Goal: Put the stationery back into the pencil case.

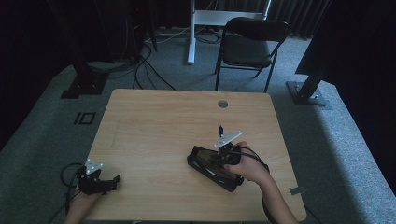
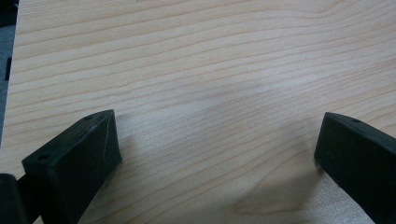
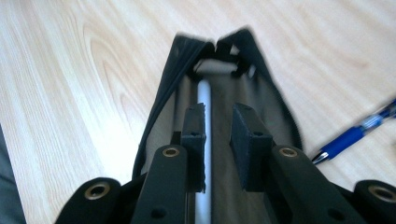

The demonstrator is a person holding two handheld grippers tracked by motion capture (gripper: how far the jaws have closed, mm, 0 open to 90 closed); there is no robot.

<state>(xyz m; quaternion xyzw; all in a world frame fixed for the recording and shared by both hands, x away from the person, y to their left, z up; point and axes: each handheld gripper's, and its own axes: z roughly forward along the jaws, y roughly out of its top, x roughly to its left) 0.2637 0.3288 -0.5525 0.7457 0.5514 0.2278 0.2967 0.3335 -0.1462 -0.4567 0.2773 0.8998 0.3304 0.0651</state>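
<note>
A black pencil case (image 1: 201, 161) lies open on the wooden table (image 1: 163, 121), right of centre. My right gripper (image 1: 220, 161) points down into its mouth. In the right gripper view the case (image 3: 168, 79) gapes, and a grey pen (image 3: 202, 93) lies along its bottom. The right gripper (image 3: 218, 116) hangs above that pen, jaws drawn close together with nothing pinched between them. A blue pen (image 3: 355, 135) lies on the table beside the case, also seen as the blue pen (image 1: 220, 129) just beyond the gripper. My left gripper (image 1: 112, 182) rests at the table's near left corner, and its jaws (image 2: 217, 140) are spread wide over bare wood.
A round cable hole (image 1: 222, 103) sits near the table's far edge. Behind the table stand a black chair (image 1: 250, 44) and a white desk leg (image 1: 191, 32). Cables (image 1: 140, 70) run over the grey carpet at the left.
</note>
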